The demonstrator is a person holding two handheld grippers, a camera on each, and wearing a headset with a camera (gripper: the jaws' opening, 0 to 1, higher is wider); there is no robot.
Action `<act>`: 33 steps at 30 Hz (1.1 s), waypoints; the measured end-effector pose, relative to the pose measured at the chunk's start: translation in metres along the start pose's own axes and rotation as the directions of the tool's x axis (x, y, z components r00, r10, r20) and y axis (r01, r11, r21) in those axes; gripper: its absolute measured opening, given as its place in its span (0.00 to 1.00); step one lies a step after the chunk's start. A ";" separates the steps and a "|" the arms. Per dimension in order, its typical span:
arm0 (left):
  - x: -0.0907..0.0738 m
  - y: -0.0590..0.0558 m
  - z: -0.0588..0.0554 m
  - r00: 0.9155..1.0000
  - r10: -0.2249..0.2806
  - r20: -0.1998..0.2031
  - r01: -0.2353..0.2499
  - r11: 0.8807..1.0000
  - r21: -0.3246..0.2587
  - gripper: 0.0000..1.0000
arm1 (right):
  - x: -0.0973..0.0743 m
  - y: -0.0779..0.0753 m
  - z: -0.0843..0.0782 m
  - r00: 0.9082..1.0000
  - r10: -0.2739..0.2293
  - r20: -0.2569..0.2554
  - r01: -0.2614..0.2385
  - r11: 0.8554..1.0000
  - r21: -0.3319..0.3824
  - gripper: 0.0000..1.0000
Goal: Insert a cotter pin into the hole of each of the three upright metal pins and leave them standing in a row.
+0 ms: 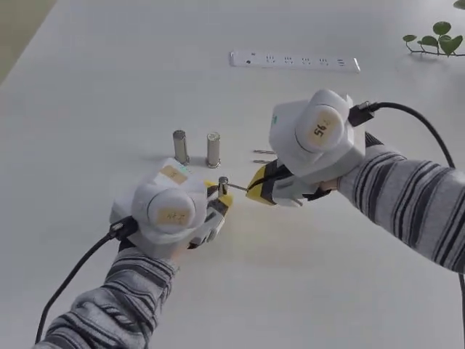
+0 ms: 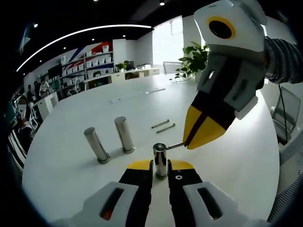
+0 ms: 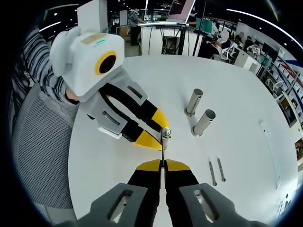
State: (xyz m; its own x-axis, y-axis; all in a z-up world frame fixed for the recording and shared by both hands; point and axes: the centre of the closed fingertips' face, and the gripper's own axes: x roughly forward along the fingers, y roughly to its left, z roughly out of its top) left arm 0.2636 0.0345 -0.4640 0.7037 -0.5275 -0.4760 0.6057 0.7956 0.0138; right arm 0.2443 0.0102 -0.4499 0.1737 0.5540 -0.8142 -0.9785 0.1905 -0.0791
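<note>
Left gripper (image 1: 218, 200): jaws pressed onto the held metal pin (image 1: 223, 185), low on its shaft. You come in from about 7 o'clock in the head view, which leaves the pin's head free.
Why this hold: gripping low keeps the pin upright and steady against a sideways push, and leaves the cross hole near the top exposed.
Right gripper (image 1: 254, 190): jaws pinched on one cotter pin (image 1: 236, 187), which you carry level and bring in from about 3 o'clock.
Cotter pin tip: it meets the held pin just below the head. Whether it has entered the hole is too small to tell.
Why level: the hole seems to run across the shaft, so the cotter pin has to travel flat and square to it.
Two free metal pins (image 1: 180, 146): they stand upright side by side on the table (image 1: 109, 73), at about 11 o'clock from the held pin. They are near it but apart, with no cotter pin visible in either.
Spare cotter pins (image 1: 263, 153): two lie flat at about 2 o'clock from the held pin, close to your right gripper for the next pick-ups.
Progress: by my reading you are on the first of three insertions.
Risk: if the cotter pin is off the hole's line, its tip will skid on the round shaft or tip the pin.
</note>
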 end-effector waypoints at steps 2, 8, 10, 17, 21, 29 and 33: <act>0.000 0.000 0.000 1.000 0.000 -0.002 0.000 1.000 -0.005 0.06 | 0.000 -0.001 0.000 1.000 -0.004 0.000 0.004 1.000 0.002 0.00; 0.002 0.000 -0.001 1.000 0.010 -0.001 -0.010 1.000 -0.011 0.06 | 0.000 -0.003 0.001 1.000 -0.005 -0.002 0.005 1.000 0.002 0.00; 0.002 0.000 -0.001 1.000 0.011 0.001 -0.011 1.000 -0.009 0.06 | 0.001 -0.003 0.001 1.000 -0.003 -0.001 0.003 1.000 0.004 0.00; 0.002 -0.001 -0.002 1.000 0.022 0.007 -0.022 1.000 -0.008 0.05 | 0.004 -0.002 0.003 1.000 -0.001 0.003 0.001 1.000 0.021 0.00; 0.003 -0.001 -0.002 1.000 0.025 0.012 -0.025 1.000 -0.009 0.05 | 0.004 -0.004 0.005 1.000 -0.015 -0.008 0.015 1.000 -0.013 0.00; 0.004 -0.001 -0.003 0.999 0.041 0.016 -0.041 0.999 -0.015 0.05 | 0.003 -0.005 0.011 1.000 -0.006 0.003 0.006 1.000 -0.024 0.00; 0.004 -0.001 -0.003 0.998 0.053 0.018 -0.053 0.998 -0.020 0.05 | 0.004 -0.004 0.013 1.000 -0.008 -0.003 0.008 0.999 -0.038 0.00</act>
State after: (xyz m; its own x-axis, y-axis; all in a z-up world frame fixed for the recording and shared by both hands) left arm 0.2649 0.0324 -0.4689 0.7413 -0.4897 -0.4591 0.5601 0.8282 0.0209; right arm 0.2504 0.0225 -0.4454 0.1811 0.5499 -0.8153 -0.9806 0.1637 -0.1074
